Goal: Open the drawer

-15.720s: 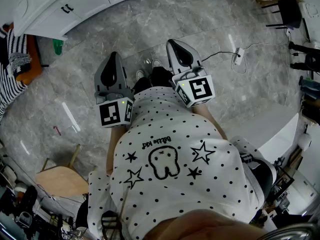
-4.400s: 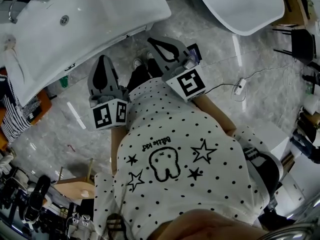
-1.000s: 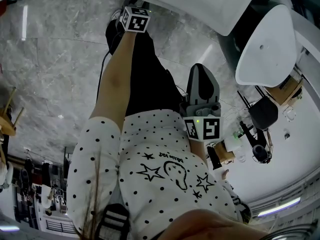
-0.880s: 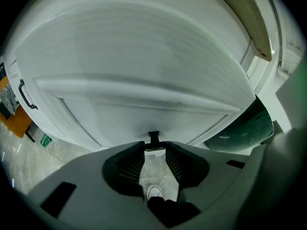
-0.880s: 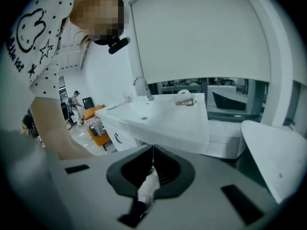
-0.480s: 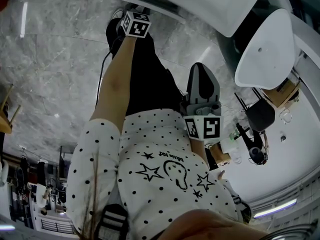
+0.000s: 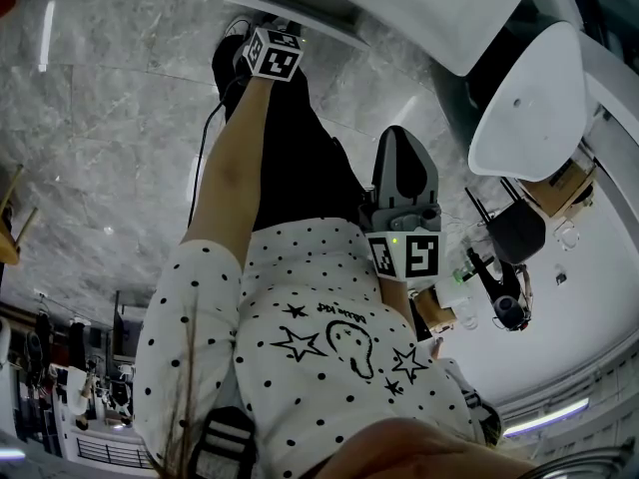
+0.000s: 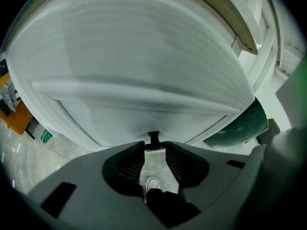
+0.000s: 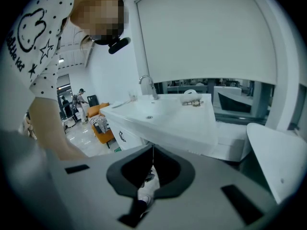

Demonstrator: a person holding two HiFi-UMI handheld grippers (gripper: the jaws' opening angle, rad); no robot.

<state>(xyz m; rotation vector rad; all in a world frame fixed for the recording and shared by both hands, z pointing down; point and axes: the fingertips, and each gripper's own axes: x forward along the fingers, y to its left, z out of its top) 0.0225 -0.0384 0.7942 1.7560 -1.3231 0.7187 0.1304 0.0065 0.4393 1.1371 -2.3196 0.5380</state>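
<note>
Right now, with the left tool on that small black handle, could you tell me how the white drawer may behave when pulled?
The drawer looks like a rigid, flat white panel, so it should probably slide out straight without flexing. The handle is thin and small between the left tool's tips, so the grip might slip if pulled off-axis.

Bathroom-fittings showroom: a white washbasin [image 9: 163, 116] with tap [image 9: 147, 86], another basin [image 7: 524, 98] (grey marble floor [image 7: 110, 118]).
</note>
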